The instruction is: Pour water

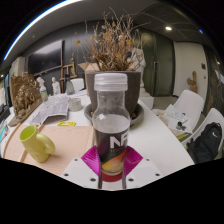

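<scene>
At the frame's centre, the gripper (pixel 111 165) clamps the dark plastic bottle with white cap (pixel 110 120) (upright). Next, I judge: carry it to the yellow-green mug (pixel 37 145), lower left, and tilt.

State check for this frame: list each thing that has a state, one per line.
bottle: upright, white cap on, dark liquid inside, held between the fingers.
gripper: shut on the bottle.
green cup: upright on the table, contents not visible.
potted plant: upright beyond the bottle, dry and brown.
</scene>
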The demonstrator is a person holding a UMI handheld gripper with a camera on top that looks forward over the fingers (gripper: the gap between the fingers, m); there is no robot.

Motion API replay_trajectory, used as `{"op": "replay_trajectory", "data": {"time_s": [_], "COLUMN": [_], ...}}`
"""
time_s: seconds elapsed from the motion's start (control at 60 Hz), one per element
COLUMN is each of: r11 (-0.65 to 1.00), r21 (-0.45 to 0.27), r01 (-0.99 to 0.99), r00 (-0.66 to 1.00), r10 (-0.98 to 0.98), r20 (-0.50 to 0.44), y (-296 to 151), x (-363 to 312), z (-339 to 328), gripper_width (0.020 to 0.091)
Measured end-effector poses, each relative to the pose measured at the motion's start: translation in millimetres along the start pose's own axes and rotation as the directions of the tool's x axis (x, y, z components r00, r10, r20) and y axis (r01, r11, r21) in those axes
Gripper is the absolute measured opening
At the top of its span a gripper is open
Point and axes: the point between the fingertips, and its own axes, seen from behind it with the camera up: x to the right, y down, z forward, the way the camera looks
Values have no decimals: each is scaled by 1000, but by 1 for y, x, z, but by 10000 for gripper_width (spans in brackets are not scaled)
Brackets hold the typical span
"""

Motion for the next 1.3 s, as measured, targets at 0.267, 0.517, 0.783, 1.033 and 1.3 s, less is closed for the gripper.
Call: {"op": "replay_trajectory", "data": {"time_s": [0.267,0.517,0.783,1.033,1.3], "r11": [1000,1000,999,1000,995], "r21": [19,-8,-29,-29,-100], "r01": [5,11,-16,6,18], "r00": [1000,1000,999,996,992], "r10": [-5,-11,15,-8,-31], "r20": [-12,-22,-43,-86,-126], "y": [12,18,10,-18,-31], "x": [-2,-2,-1,-10,-56], "z": [-1,-4,-25,-79,-178], "gripper_width": [309,447,859,857,857]}}
